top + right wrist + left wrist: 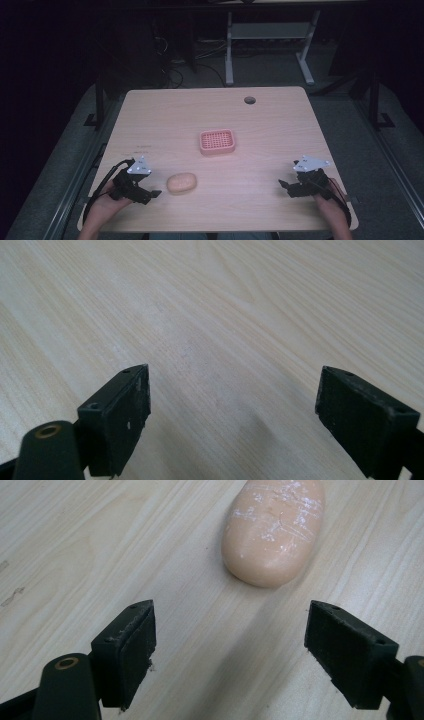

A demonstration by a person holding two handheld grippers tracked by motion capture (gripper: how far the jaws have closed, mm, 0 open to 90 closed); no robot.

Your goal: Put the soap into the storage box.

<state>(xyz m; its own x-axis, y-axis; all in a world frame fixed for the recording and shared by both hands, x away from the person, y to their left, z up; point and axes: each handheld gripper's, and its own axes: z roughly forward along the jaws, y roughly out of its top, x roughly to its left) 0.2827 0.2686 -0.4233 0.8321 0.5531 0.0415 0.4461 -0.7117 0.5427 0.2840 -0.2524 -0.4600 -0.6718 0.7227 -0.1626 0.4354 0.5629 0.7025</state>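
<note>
Pink basket [217, 141], soap [181, 183] outside

A pink slotted soap dish [217, 142] sits near the table's [280, 120] middle. A round cable hole [250, 100] lies near the far edge, towards the right corner.

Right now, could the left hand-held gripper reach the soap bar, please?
Probably yes: the left hand-held gripper is open, the soap bar lies just ahead, and only bare table lies between them.

Dim, murky room beyond the softly lit table [270, 120]; both gripper views are bright, close and slightly soft.
</note>
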